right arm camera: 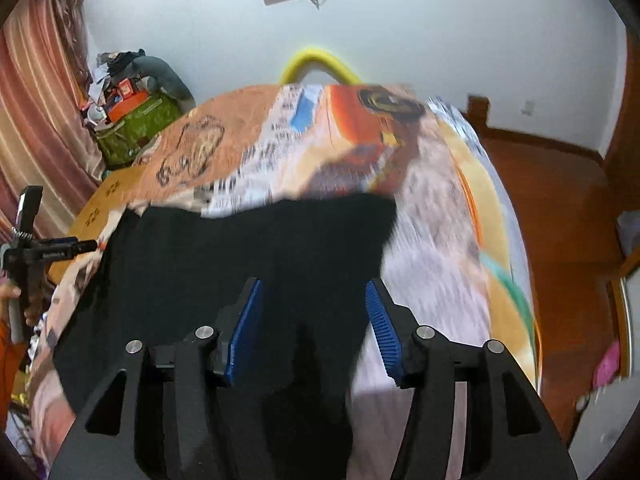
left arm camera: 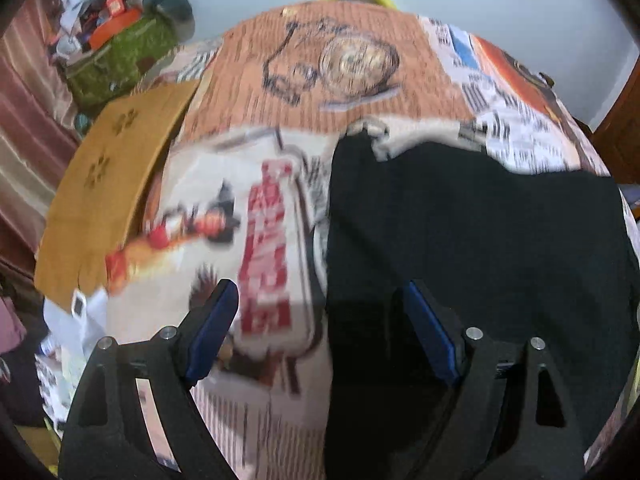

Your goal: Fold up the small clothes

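Left wrist view shows our left gripper (left arm camera: 320, 320) with fingers apart and empty over the black garment (left arm camera: 480, 248) spread flat on the printed surface (left arm camera: 360, 72), our right gripper (right arm camera: 312, 320) likewise apart, likely ready to fold.

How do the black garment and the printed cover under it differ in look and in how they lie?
The black garment is plain and dark; the printed cover is busy with orange, white and red pictures. The garment takes up only part of the surface, while the cover spreads across all of it. Both are soft cloth, lying fairly flat.
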Demonstrator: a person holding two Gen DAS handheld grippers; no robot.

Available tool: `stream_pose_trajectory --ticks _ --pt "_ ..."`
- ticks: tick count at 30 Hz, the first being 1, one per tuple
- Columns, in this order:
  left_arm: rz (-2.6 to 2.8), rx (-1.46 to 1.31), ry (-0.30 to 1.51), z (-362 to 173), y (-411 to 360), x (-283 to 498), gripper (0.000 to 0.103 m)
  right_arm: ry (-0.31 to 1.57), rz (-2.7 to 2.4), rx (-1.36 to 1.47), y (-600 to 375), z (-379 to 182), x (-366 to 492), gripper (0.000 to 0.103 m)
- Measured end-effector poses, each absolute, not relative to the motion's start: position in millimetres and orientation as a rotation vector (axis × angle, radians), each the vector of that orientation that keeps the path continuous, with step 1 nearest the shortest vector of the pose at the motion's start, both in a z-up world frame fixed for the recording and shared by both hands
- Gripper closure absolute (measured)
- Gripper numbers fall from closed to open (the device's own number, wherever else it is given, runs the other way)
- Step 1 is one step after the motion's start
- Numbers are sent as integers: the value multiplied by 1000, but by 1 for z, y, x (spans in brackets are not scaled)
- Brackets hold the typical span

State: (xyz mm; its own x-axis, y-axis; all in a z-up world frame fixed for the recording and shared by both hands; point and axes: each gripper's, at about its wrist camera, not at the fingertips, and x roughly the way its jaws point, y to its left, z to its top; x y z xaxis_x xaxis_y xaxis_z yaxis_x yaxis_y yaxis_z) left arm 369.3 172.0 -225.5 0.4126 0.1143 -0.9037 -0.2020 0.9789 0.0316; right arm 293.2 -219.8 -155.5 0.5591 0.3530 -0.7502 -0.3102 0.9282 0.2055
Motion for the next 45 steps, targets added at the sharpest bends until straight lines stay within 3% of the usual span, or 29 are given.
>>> stream_pose_trajectory --ticks 5,10,24,26,28,30,31,37,45 --pt "161 -149 1206 -257 171 324 18 966 376 129 -233 -173 247 52" --pt "145 -122 1186 -266 161 286 9 1037 366 211 -234 -194 215 48" --pt "165 -145 1163 -251 165 206 9 1095 430 271 -200 -214 231 45" --pt "186 -99 1149 -243 163 203 10 1088 432 257 -198 -213 235 50" --pt "204 -68 1120 -235 164 200 10 1075 442 228 -193 -212 239 63" --pt "223 -70 1087 -223 169 199 10 1067 451 204 -190 -210 247 88" --pt "229 -78 1072 -217 173 202 10 1060 460 197 -188 -210 248 91" --pt "258 -125 1004 -192 192 234 10 1010 498 146 -184 -202 266 95" --pt "222 -70 981 -187 192 335 10 956 416 -10 -205 -185 307 97"
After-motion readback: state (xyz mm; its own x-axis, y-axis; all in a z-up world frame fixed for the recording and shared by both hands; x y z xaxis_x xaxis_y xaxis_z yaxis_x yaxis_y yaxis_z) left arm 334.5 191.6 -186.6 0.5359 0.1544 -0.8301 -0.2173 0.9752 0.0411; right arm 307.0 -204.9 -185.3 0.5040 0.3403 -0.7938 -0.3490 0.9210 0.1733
